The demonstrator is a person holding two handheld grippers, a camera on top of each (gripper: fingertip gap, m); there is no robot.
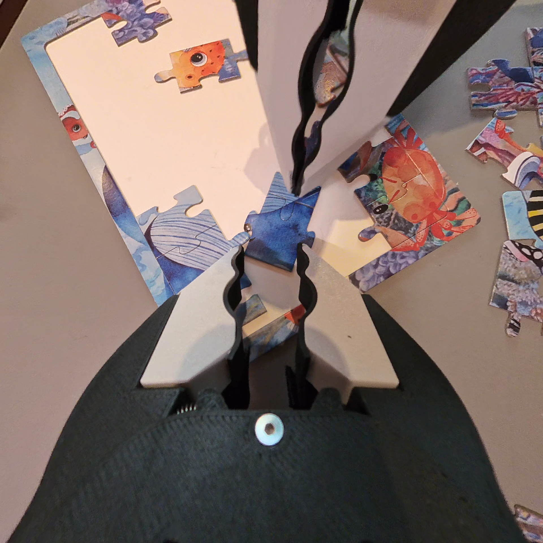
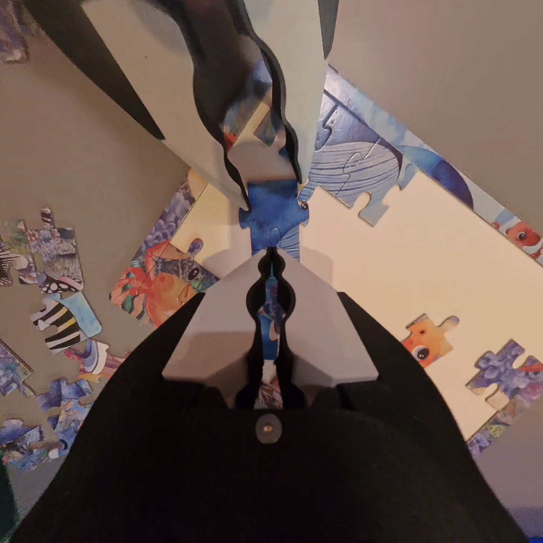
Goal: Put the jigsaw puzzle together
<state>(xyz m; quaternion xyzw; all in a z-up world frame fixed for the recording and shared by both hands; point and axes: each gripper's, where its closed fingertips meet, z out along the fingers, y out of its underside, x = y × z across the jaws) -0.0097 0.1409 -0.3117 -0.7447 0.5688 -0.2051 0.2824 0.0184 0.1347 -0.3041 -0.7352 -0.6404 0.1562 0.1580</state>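
Whale-blue pieces point(image 1: 279, 232) sit between parted left tool point(image 1: 271, 249) and closed, empty right tool point(image 2: 271, 249).

deep blue puzzle piece point(image 1: 274, 235), orange crab section point(image 1: 411, 188), black-yellow striped fish piece point(image 1: 526, 217), beige table point(image 1: 58, 235)

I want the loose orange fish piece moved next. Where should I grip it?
The orange fish piece lies flat on the white tray, apart from other pieces. Probably come from straight above and pinch its two straight body edges, avoiding the thin tabs.
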